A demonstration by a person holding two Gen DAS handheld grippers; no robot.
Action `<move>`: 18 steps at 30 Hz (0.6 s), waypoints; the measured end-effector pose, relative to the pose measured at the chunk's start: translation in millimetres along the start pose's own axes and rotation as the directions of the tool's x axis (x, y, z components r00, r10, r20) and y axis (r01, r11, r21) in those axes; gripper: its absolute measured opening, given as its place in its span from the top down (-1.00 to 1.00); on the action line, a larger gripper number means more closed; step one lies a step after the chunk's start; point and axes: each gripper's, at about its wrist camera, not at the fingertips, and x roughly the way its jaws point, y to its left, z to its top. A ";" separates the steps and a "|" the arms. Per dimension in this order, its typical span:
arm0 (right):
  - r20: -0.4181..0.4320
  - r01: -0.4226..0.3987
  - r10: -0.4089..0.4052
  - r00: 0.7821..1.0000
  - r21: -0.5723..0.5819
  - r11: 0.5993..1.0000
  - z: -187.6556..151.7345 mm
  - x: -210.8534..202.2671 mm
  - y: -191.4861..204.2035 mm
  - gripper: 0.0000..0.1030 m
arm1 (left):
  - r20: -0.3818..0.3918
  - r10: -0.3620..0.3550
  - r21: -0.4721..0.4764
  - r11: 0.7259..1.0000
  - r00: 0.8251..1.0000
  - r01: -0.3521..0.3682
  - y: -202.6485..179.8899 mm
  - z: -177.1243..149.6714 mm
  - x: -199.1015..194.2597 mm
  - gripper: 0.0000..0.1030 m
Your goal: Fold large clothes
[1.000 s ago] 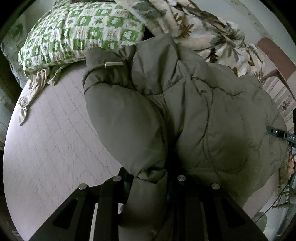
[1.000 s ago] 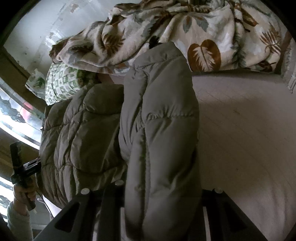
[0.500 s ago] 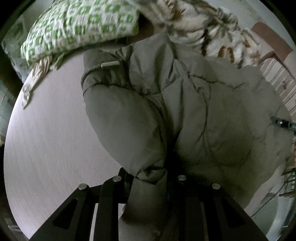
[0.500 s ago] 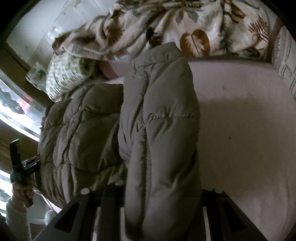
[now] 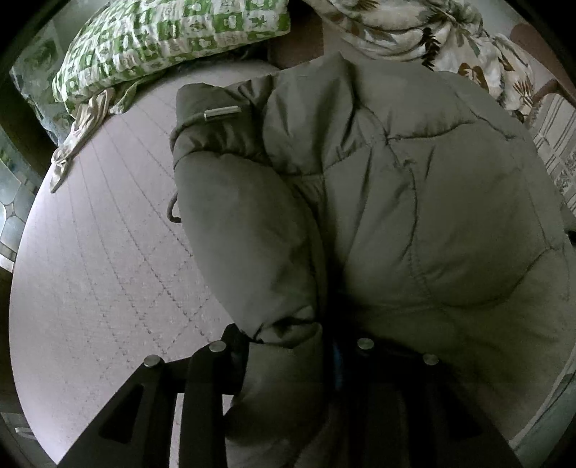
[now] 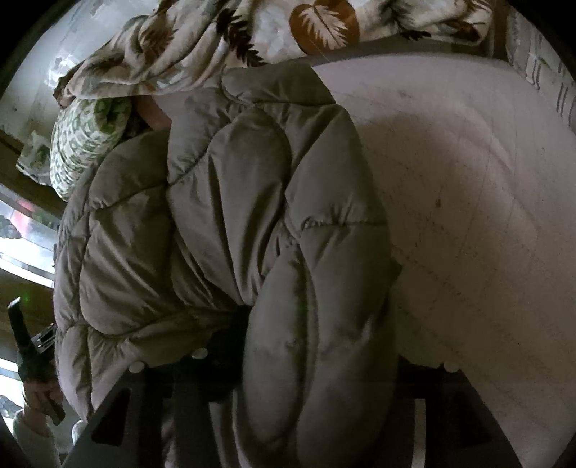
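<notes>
A large olive-grey puffer jacket (image 5: 414,201) lies bunched on a bed with a pale quilted cover (image 5: 108,270). My left gripper (image 5: 291,345) is shut on a padded edge of the jacket, which bulges up between its jaws. A metal cord end (image 5: 221,111) shows at the jacket's hem. In the right wrist view the same jacket (image 6: 234,216) fills the centre. My right gripper (image 6: 316,363) is shut on a thick quilted fold that hangs over its jaws. The fingertips of both grippers are hidden by fabric.
A green-and-white patterned pillow (image 5: 169,39) and a leaf-print blanket (image 6: 288,32) lie at the head of the bed. Bare bed cover (image 6: 486,216) spreads right of the jacket. The person's left hand with its gripper handle (image 6: 32,360) shows at the bed's left edge.
Both grippers have carried the jacket forward toward the pillow and blanket. The jacket has bunched up and now fills more of both views. Both grips are unchanged.
</notes>
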 end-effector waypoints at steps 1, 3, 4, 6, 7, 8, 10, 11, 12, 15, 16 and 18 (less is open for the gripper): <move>0.002 -0.003 0.003 1.000 0.005 1.000 -0.9 0.7 -0.9 -0.04 | 0.000 0.002 -0.002 1.000 1.000 -0.002 -2.6 0.1 -0.1 0.31; 0.005 -0.005 0.005 1.000 0.017 1.000 -2.1 1.5 -3.0 -0.05 | 0.000 0.003 -0.009 1.000 1.000 -0.003 -2.1 1.4 -1.0 0.30; 0.006 -0.005 0.004 1.000 0.023 1.000 -2.4 0.8 -4.5 -0.07 | 0.001 0.002 -0.014 1.000 1.000 -0.002 -1.6 1.5 -1.5 0.30; 0.012 0.005 -0.005 1.000 0.031 1.000 -2.9 -2.6 -5.5 -0.16 | 0.010 0.005 -0.025 1.000 1.000 -0.005 3.6 0.4 -4.5 0.21; 0.017 0.012 -0.012 1.000 0.035 0.999 -4.7 -5.0 -7.4 -0.25 | 0.023 0.018 -0.026 1.000 1.000 -0.017 4.4 0.0 -6.9 0.12; 0.022 0.014 -0.015 1.000 0.040 0.999 -6.2 -8.5 -10.9 -0.29 | 0.034 0.029 -0.024 0.999 0.999 -0.028 4.7 -1.1 -9.0 0.06; 0.030 0.013 -0.015 0.999 0.059 0.998 -7.8 -14.2 -13.3 -0.41 | 0.062 0.066 -0.028 0.998 0.996 -0.065 6.7 -2.8 -14.8 -0.19; 0.033 0.014 -0.017 0.999 0.071 0.997 -8.7 -17.0 -14.9 -0.46 | 0.078 0.079 -0.034 0.996 0.994 -0.077 7.6 -4.1 -18.4 -0.23; 0.032 0.021 -0.023 0.999 0.079 0.997 -9.7 -19.4 -16.1 -0.64 | 0.085 0.086 -0.036 0.996 0.993 -0.083 7.2 -4.1 -22.1 -0.27; 0.042 0.034 -0.037 0.998 0.082 0.996 -13.3 -28.6 -19.0 -0.79 | 0.100 0.101 -0.037 0.994 0.990 -0.098 5.2 -7.6 -32.3 -0.33; 0.051 0.027 -0.031 0.998 0.087 0.996 -14.3 -34.0 -20.7 -0.80 | 0.105 0.101 -0.034 0.995 0.989 -0.098 3.7 -9.1 -36.0 -0.33; 0.072 0.013 -0.020 0.997 0.096 0.995 -21.6 -45.0 -19.6 -0.81 | 0.116 0.107 -0.024 0.994 0.987 -0.105 -2.2 -13.7 -45.4 -0.33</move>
